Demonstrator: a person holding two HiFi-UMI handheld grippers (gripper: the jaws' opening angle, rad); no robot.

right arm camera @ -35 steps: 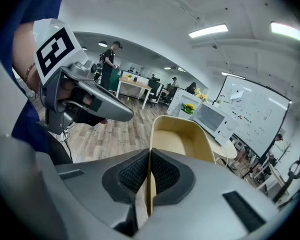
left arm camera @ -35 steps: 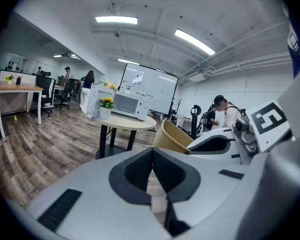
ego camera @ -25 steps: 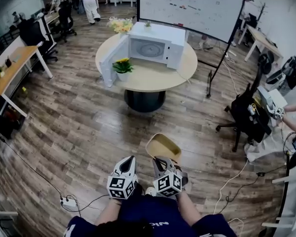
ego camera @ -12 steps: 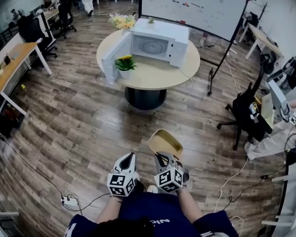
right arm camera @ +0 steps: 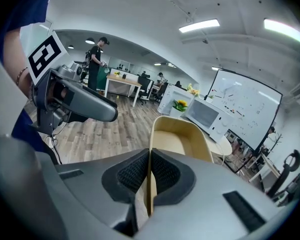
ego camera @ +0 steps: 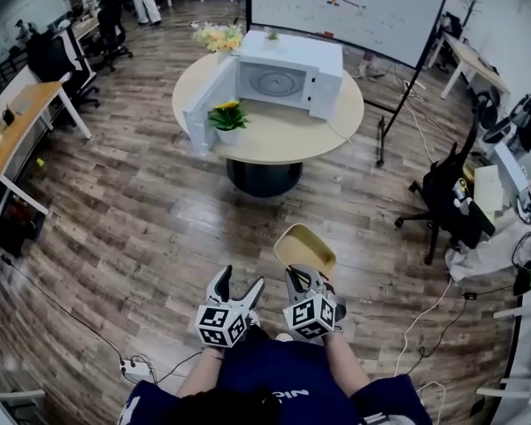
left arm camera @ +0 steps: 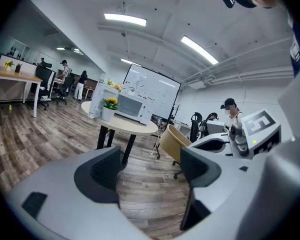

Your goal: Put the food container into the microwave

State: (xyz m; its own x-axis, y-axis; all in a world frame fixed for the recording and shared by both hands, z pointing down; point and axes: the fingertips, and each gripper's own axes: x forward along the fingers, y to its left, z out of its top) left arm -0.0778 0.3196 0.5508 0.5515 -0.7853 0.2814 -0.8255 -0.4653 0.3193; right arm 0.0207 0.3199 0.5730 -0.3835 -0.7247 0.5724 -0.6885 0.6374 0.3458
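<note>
One tan food container (ego camera: 305, 249) is pinched by its rim between the right gripper's (ego camera: 299, 279) two closed fingers (right arm camera: 132, 174). The left gripper's (ego camera: 239, 283) two fingers have just been opening and stand wide, empty. Well apart, one microwave (ego camera: 288, 73), door open, shares the round surface (ego camera: 283, 140) with one potted plant (ego camera: 227, 118).

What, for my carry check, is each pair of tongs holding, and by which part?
Right tongs pinch the food container by its near rim; left tongs, just opened, hold nothing.
</note>
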